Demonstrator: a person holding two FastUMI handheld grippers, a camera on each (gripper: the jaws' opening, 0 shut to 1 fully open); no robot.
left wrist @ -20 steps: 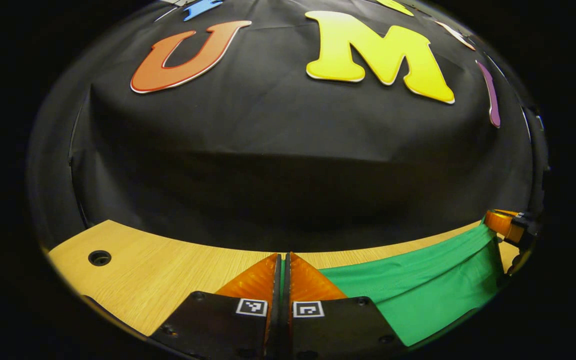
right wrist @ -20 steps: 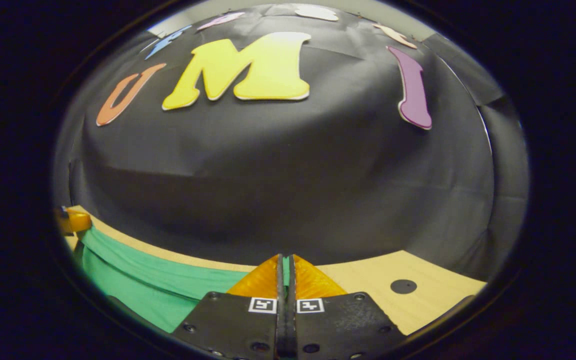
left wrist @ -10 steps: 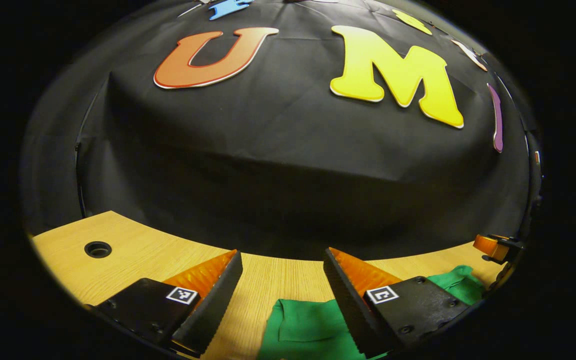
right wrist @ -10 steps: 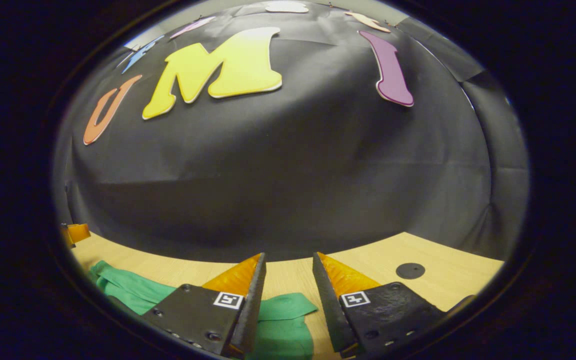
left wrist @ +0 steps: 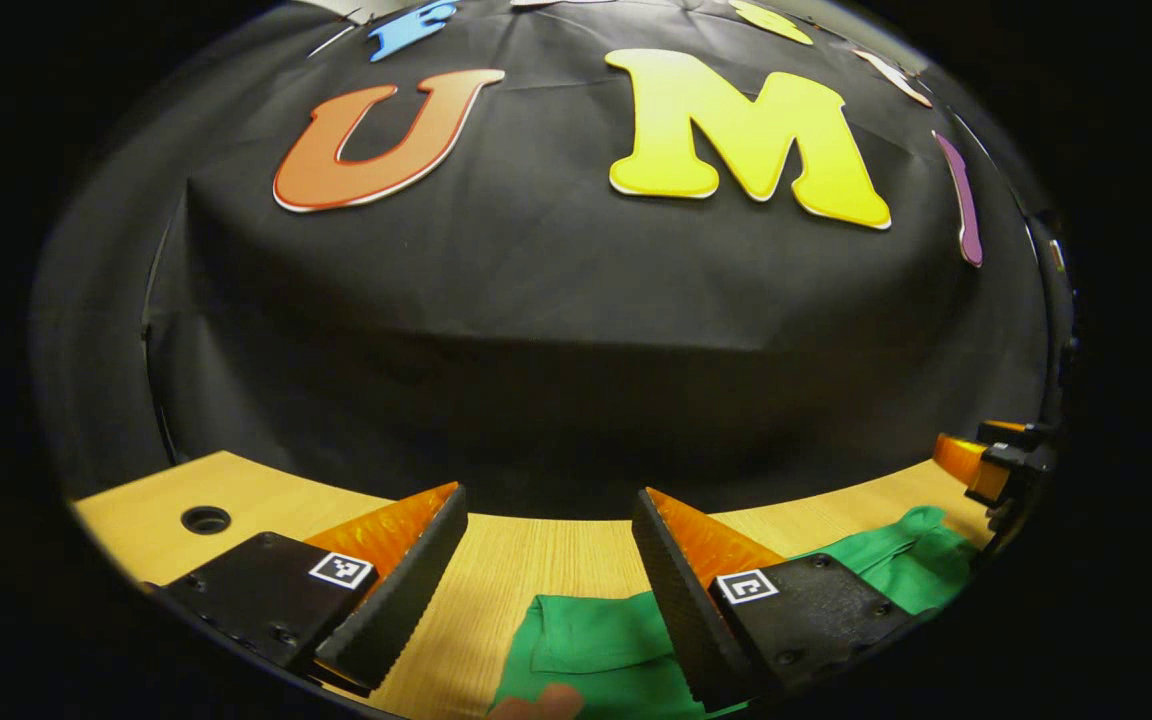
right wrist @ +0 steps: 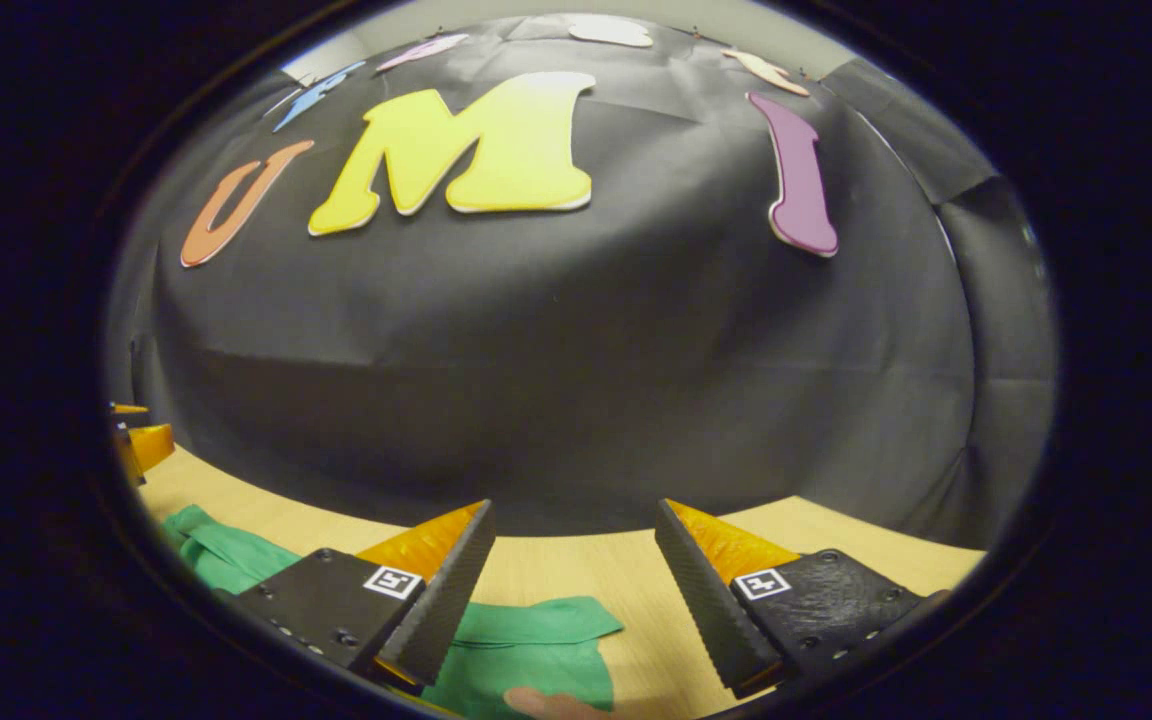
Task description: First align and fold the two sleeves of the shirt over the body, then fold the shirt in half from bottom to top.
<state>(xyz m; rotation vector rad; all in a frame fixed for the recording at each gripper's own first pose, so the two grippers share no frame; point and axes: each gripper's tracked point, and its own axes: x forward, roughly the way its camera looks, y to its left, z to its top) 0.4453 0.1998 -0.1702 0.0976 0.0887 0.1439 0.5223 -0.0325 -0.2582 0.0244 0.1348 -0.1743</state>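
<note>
On the bench (left wrist: 266, 505) the green shirt (left wrist: 596, 640) lies flat beneath us; our left tongs (left wrist: 546, 515) and right tongs (right wrist: 571, 525) gape apart, holding nothing.

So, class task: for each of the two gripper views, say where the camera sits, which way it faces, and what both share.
Left gripper view: rides on the left gripper, low over the table, facing the booth wall; its open fingers straddle the green shirt; the right gripper shows far right.
Right gripper view: rides on the right gripper, facing likewise; fingers open.
Shared: shirt, table, wall.
</note>
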